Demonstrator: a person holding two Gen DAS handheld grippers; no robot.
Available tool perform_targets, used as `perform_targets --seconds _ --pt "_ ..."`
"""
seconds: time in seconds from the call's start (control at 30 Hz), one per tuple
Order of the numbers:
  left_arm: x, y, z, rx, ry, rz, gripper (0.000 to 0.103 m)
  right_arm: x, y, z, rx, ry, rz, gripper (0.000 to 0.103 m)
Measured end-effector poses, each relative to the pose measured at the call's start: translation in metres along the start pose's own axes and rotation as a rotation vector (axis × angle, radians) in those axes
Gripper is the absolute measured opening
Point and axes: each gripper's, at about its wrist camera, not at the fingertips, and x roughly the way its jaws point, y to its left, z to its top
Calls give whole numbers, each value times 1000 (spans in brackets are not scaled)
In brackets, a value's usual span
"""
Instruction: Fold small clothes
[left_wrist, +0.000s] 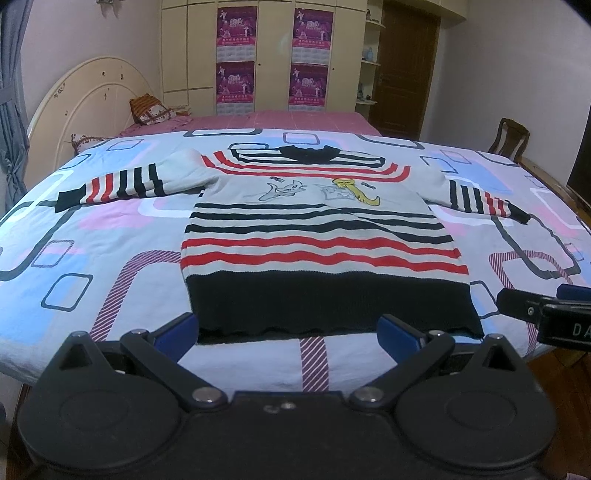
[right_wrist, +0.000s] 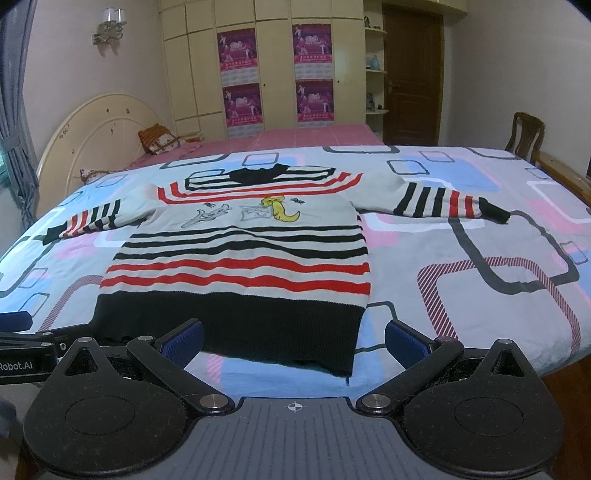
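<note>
A small striped sweater (left_wrist: 317, 236) (right_wrist: 243, 258), grey with red and black bands and a cartoon print, lies flat and face up on the bed, both sleeves spread sideways. Its black hem faces me. My left gripper (left_wrist: 290, 334) hovers open just short of the hem, its blue pads (left_wrist: 177, 334) wide apart and holding nothing. My right gripper (right_wrist: 293, 341) is open too, in front of the hem's right half, with its right pad (right_wrist: 404, 341) past the sweater's right corner. The right gripper's tip (left_wrist: 532, 310) shows at the edge of the left wrist view.
The sweater rests on a patterned quilt (left_wrist: 92, 266) (right_wrist: 480, 295) over a pink sheet (left_wrist: 295, 120). A cushion (left_wrist: 147, 109) and headboard (left_wrist: 85, 99) stand at far left, a wardrobe (left_wrist: 269, 55) behind, a wooden chair (right_wrist: 526, 134) at right. The bed's near edge is just below my grippers.
</note>
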Motion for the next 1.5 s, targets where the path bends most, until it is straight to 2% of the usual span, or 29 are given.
perform_targets --seconds 1.5 --pt "4 2 -2 -18 9 -2 103 3 -2 -2 -7 5 -1 103"
